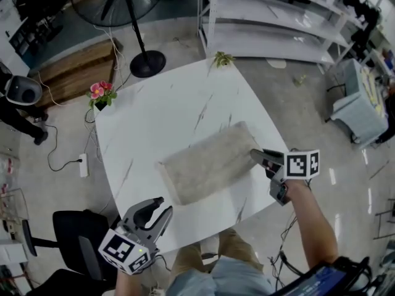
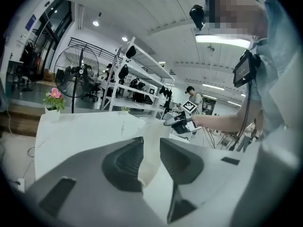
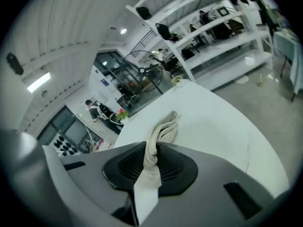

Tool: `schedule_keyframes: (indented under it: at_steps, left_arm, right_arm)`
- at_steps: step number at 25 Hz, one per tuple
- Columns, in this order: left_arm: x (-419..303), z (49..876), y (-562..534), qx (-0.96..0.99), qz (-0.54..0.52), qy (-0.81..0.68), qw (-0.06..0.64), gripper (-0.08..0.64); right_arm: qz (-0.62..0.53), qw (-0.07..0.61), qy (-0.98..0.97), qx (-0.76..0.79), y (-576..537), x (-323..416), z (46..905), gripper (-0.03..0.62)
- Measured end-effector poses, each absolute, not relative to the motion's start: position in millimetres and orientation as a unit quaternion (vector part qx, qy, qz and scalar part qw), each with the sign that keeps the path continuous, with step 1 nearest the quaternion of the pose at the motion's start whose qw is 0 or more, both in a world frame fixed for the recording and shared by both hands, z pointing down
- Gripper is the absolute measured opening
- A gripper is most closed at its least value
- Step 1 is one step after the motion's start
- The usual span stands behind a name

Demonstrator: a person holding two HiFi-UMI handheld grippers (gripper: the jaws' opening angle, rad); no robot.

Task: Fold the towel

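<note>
Towel [image 1: 207,164]: spread at the table's [image 1: 160,110] centre.
Right gripper [image 1: 256,155]: at the towel's 3 o'clock corner, jaws clamped on bunched cloth.
Left gripper [image 1: 163,207]: at 7 o'clock, jaws narrowly apart, gripping nothing.
Around: flowers [image 1: 100,93] at 10 o'clock, well apart.
Only right gripper view: the pinched fold.

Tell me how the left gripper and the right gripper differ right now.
The right gripper is shut on the towel's right end; the left gripper's jaws stand apart, pinching nothing. The right one is at the table's right edge, the left one at its near edge, short of the towel. Both point toward the towel.
</note>
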State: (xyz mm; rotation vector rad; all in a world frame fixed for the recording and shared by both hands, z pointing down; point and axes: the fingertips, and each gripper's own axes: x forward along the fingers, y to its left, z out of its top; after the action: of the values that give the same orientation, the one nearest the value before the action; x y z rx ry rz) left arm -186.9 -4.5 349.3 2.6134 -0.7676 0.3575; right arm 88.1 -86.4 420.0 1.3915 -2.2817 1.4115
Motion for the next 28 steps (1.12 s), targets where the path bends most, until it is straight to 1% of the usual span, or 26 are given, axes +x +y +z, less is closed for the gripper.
schedule_keyframes:
  at_steps: [7, 15, 20, 28]
  left_arm:
    - [-221, 330, 18, 0.931, 0.109, -0.302, 0.176, 0.11]
    - [-254, 326, 32, 0.923, 0.1, -0.329, 0.172, 0.11]
    - [-267, 332, 40, 0.919, 0.101, -0.338, 0.178, 0.11]
    - [-275, 348, 55, 0.914, 0.112, -0.339, 0.194, 0.11]
  right_arm:
    - [0.318, 0.181, -0.84, 0.401, -85, 3, 367, 0.071]
    - [0.196, 0.311, -0.87, 0.329, -64, -78, 378, 0.071]
    - [0.139, 0.365, -0.874, 0.289, -49, -117, 396, 0.072]
    - [0.082, 0.418, -0.869, 0.251, -35, -154, 433, 0.074]
